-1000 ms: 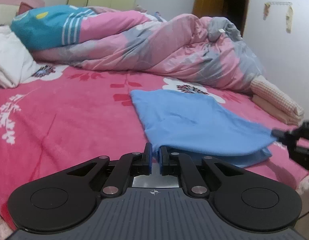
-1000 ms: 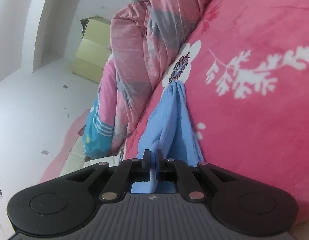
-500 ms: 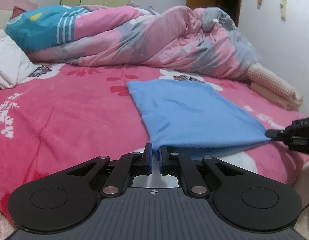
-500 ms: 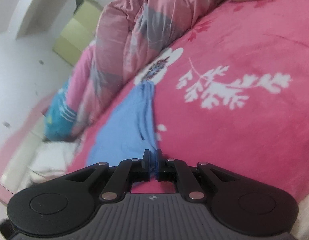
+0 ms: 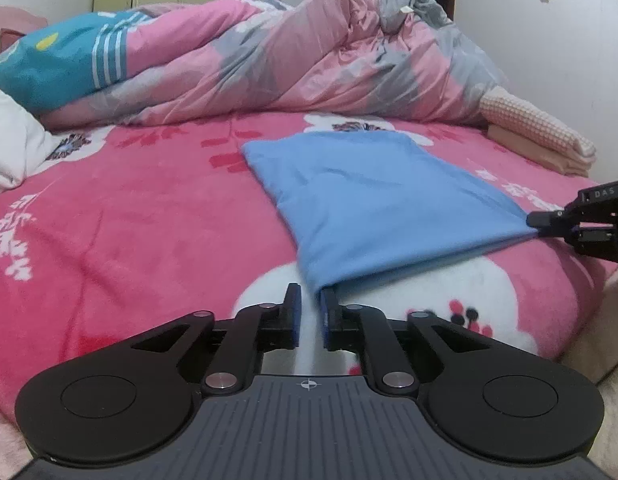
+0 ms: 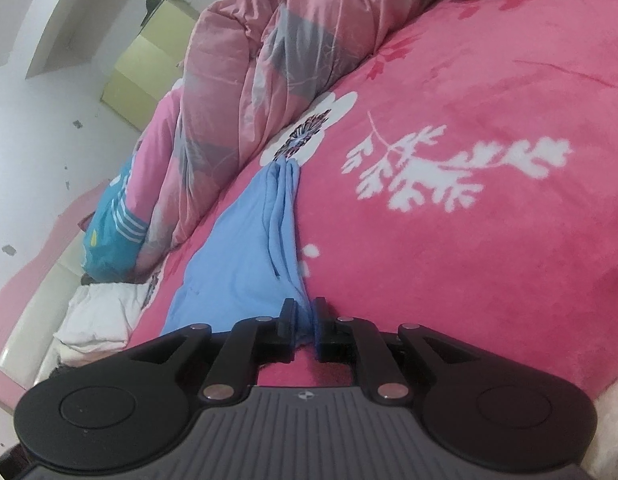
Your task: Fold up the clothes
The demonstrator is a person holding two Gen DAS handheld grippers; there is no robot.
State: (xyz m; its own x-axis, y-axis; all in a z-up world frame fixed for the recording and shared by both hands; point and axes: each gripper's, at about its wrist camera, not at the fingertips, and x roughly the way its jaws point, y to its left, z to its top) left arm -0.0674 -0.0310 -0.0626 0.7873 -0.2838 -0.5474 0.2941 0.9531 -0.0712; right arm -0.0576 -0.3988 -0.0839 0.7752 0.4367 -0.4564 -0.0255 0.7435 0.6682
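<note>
Left hand-held gripper (image 5: 309,312): fingers stand a little apart, the near corner of the blue cloth (image 5: 373,200) lying against the inner face of one finger only; you have no pinch on it there. Right hand-held gripper (image 6: 305,320): fingers nearly together with the other near corner bunched between them; the left view shows that corner drawn out taut to its tip.

The cloth lies near the front edge of the bed (image 5: 129,220), spread as a rough rectangle, the far edge flat on the pink flowered blanket, the near edge lifted slightly between your two tools. It looks doubled over, with layers showing along the right side in the right view.

Handling, as a judgement: light, soft knit, no stiffness; it will sag and crease wherever unsupported, and a thin corner can slide out of a loose grip. Take hold at the corners, gathering all layers, well inside the hem.

Beyond it: a rumpled pink and grey quilt (image 5: 309,60) along the back, a white pillow (image 5: 13,148) at left, a folded waffle-knit blanket (image 5: 537,128) at right.
</note>
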